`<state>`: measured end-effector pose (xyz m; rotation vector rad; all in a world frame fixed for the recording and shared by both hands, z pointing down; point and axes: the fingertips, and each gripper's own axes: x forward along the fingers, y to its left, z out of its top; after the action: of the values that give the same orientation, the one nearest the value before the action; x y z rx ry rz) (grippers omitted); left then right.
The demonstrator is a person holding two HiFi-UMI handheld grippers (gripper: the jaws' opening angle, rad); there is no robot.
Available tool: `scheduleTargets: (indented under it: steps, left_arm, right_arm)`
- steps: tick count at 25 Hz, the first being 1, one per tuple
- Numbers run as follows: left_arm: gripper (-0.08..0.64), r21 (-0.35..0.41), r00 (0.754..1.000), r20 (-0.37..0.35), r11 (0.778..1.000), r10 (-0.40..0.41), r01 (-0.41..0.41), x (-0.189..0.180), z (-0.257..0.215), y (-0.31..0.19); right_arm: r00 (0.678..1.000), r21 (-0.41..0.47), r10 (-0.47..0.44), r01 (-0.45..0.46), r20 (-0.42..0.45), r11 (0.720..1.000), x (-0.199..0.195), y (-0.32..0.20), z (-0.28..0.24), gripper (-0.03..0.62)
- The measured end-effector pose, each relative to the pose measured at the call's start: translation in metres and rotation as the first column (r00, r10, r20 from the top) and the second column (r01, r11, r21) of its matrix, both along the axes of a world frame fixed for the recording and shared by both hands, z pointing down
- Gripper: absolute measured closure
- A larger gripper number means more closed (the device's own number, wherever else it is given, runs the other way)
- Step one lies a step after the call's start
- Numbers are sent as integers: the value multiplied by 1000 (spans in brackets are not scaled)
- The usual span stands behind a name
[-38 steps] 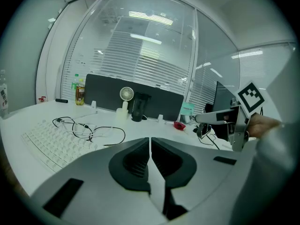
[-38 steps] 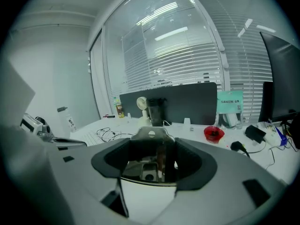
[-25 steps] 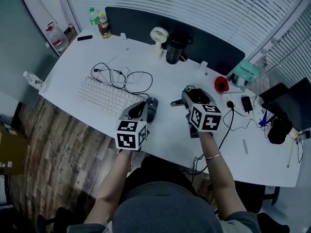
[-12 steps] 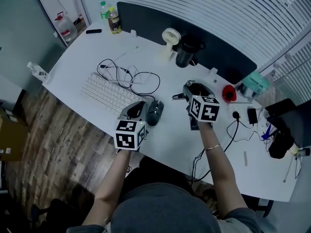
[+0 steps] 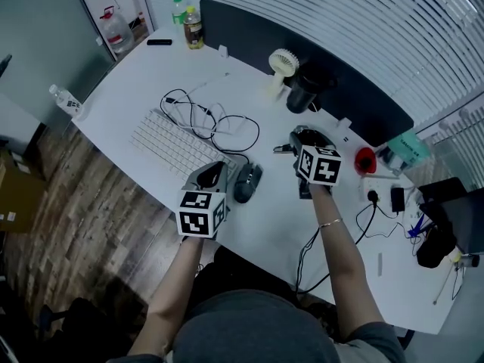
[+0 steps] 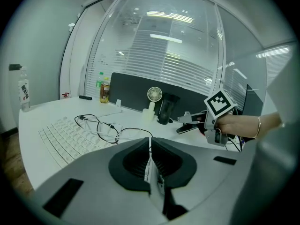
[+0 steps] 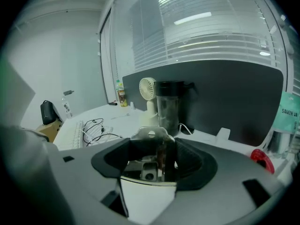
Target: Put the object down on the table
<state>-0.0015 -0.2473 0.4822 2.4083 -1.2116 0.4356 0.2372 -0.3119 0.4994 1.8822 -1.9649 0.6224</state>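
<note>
My right gripper (image 5: 304,138) hovers over the white table (image 5: 144,89), shut on a small metal stapler-like object (image 5: 283,149) that sticks out to its left. In the right gripper view the object (image 7: 149,136) is a metal plate with a hole, held between the jaws of my right gripper (image 7: 161,159). The left gripper view shows my right gripper (image 6: 209,122) holding the object (image 6: 189,124) above the tabletop. My left gripper (image 5: 218,172) is near the front edge beside a dark mouse (image 5: 248,183). There my left gripper (image 6: 150,146) has its jaws together, with nothing between them.
A white keyboard (image 5: 178,146) and a tangle of black cable (image 5: 212,119) lie left of the mouse. A small white fan (image 5: 282,63) and a black jug (image 5: 306,93) stand before the dark divider. A red item (image 5: 366,159), chargers and cables lie at the right.
The head view has shifted, so the whole desk sits lower and to the right. My right gripper with the object has drawn closer to the black jug. My left gripper stays by the mouse.
</note>
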Motion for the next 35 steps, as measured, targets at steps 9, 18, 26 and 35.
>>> scheduleTargets:
  steps: [9,18,26,35]
  left_arm:
    - [529,-11,999,11,999,-43,43,-10,6,-5]
    - [529,-38,997,20,996,-80,81,-24,15,-2]
    - [529,-44,995,20,994,-99,100,-25,17,2]
    - [529,-56,992,29,990,-125,127,-36,23,5]
  right_arm:
    - [1000,-29,-28,28,9,999,-9,-25,26,302]
    - [998,-68,-54,52,-20,996,-14,-40,51,302]
    - [998,-93,-48,43,-50,995,-15,-45,64,302]
    - [996,-108,-49,41,-70,993,-16,-46,76,302]
